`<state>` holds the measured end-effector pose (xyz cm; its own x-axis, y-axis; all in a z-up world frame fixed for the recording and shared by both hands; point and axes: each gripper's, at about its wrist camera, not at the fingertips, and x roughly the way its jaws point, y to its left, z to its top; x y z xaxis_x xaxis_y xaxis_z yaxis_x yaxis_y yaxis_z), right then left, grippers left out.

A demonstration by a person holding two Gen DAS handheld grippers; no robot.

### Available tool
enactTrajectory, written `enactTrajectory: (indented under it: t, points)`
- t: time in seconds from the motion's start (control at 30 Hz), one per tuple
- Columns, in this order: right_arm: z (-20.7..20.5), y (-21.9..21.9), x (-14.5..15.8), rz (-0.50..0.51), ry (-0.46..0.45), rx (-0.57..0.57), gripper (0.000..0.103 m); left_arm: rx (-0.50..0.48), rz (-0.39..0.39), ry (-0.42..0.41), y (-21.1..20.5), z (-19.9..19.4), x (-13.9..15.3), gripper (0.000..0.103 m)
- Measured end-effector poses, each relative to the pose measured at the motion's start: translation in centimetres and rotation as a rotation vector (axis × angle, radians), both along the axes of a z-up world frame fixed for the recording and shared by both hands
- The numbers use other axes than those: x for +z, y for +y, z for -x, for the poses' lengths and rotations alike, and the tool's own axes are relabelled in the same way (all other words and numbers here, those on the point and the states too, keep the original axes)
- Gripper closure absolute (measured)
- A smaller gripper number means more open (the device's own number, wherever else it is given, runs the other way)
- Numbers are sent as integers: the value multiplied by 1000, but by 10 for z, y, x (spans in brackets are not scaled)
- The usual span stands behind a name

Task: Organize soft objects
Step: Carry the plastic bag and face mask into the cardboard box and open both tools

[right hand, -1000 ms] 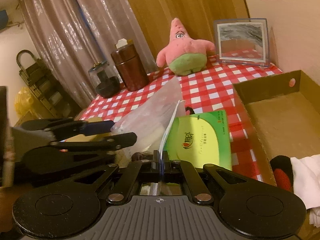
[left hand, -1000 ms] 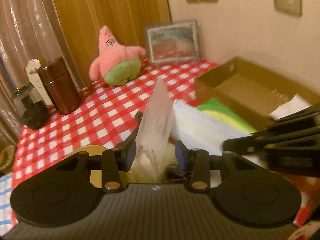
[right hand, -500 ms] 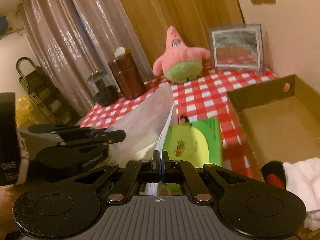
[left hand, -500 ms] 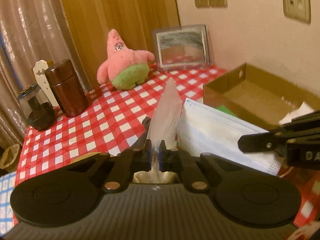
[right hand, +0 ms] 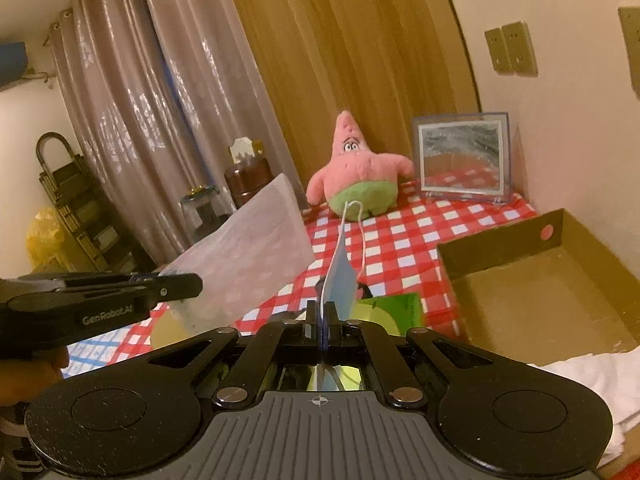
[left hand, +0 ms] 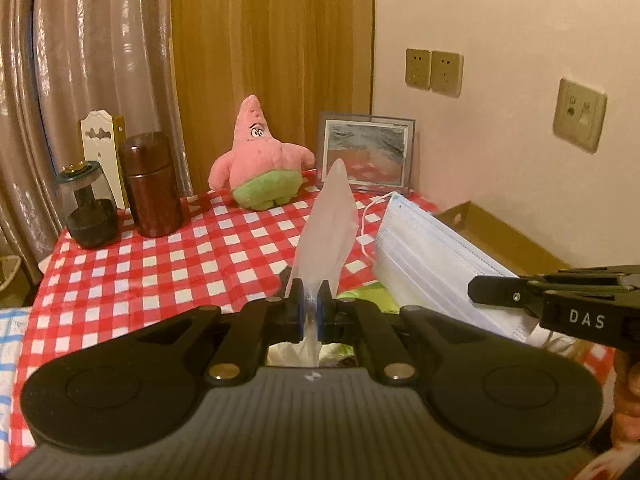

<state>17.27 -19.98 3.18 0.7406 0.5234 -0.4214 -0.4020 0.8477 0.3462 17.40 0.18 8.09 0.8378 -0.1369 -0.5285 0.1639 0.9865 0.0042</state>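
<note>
My left gripper (left hand: 309, 307) is shut on a clear plastic bag (left hand: 326, 224) and holds it up above the table; the bag also shows in the right wrist view (right hand: 248, 248). My right gripper (right hand: 321, 316) is shut on a pale blue face mask (right hand: 340, 276), held edge-on; in the left wrist view the mask (left hand: 432, 256) hangs flat to the right of the bag. A pink and green star plush (left hand: 260, 168) sits at the back of the red checked table (left hand: 160, 264). An open cardboard box (right hand: 532, 288) lies to the right with white cloth (right hand: 592, 380) near it.
A brown canister (left hand: 150, 184) and a glass jar (left hand: 86, 204) stand at the back left. A framed picture (left hand: 364, 152) leans on the wall. A green tissue pack (right hand: 384, 308) lies below the grippers. The wall is close on the right.
My left gripper has closed on the plastic bag and both grippers have risen, lifting the bag and the mask higher above the table.
</note>
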Motion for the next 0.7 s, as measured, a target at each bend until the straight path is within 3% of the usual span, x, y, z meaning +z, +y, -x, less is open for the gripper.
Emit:
enactTrajectory:
  t: [0.37,0.7]
  points:
    - [27,-32,22,21,-32,-40,102,-25,97,24,-28,27,6,98]
    - [35,-96,41,81,-58,-129,102,-89,204,42,-82,13,11,98]
